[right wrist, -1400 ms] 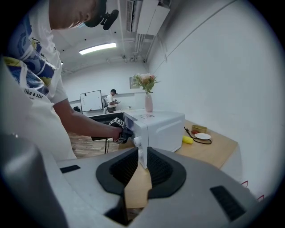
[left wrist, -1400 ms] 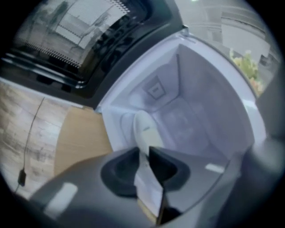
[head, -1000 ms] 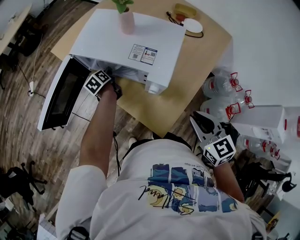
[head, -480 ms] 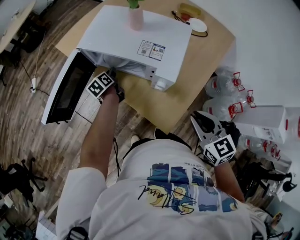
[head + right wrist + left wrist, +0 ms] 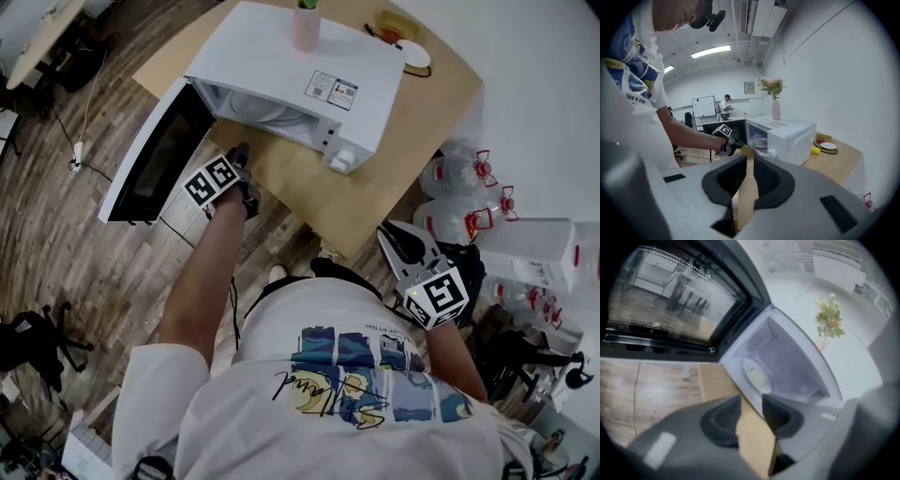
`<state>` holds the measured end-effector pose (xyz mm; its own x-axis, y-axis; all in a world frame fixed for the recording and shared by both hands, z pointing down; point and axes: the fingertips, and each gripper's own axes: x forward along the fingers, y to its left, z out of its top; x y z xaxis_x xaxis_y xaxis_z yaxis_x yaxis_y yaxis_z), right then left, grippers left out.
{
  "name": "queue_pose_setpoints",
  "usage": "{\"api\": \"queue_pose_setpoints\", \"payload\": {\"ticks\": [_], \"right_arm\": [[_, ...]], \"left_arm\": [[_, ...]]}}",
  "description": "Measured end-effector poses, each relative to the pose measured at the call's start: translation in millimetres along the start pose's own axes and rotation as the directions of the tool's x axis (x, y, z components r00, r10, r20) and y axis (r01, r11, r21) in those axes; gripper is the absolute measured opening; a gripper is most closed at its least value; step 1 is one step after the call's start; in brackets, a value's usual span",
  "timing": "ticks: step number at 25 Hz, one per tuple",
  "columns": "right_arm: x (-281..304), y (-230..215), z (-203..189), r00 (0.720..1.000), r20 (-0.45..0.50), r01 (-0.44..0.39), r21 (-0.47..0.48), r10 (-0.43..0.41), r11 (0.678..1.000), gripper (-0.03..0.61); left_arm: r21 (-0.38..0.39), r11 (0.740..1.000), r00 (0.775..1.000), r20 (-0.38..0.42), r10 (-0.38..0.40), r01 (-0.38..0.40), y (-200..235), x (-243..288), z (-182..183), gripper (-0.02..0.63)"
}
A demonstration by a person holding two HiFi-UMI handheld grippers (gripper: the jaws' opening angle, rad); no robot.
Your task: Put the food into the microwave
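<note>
The white microwave [image 5: 300,56] stands on the wooden table [image 5: 412,141] with its door [image 5: 155,155] swung wide open. Inside it a pale plate of food [image 5: 756,376] rests on the turntable, also visible as the plate [image 5: 761,143] in the right gripper view. My left gripper [image 5: 241,152] hovers in front of the open cavity, clear of it. Its jaws have just been opening and stand open with nothing between them [image 5: 751,401]. My right gripper [image 5: 405,246] is held low at the person's right side, short of the table, open and empty [image 5: 750,159].
A pink vase with flowers [image 5: 306,23] stands on top of the microwave. A small white dish [image 5: 412,54] and a yellow item lie at the table's far corner. Large water bottles [image 5: 459,187] and a white box crowd the floor on the right. Office chairs stand at the left.
My left gripper has drawn back out of the microwave's mouth toward the person and now sits over the table's front edge. The right gripper has shifted only slightly.
</note>
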<state>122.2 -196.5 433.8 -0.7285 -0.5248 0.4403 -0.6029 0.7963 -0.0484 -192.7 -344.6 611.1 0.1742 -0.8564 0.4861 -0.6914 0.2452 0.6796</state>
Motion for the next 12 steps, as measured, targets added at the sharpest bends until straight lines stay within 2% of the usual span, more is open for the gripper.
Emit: {"api": "queue_pose_setpoints", "payload": {"ticks": [8, 12], "right_arm": [[-4, 38, -1, 1.0, 0.011, -0.008, -0.014, 0.008, 1.0, 0.029], [-7, 55, -7, 1.0, 0.01, -0.01, -0.008, 0.01, 1.0, 0.024]], "left_arm": [[0.005, 0.996, 0.995, -0.024, -0.092, 0.092, -6, -53, -21, 0.127], [0.02, 0.988, 0.986, -0.063, -0.154, 0.156, -15, -81, -39, 0.095]]}}
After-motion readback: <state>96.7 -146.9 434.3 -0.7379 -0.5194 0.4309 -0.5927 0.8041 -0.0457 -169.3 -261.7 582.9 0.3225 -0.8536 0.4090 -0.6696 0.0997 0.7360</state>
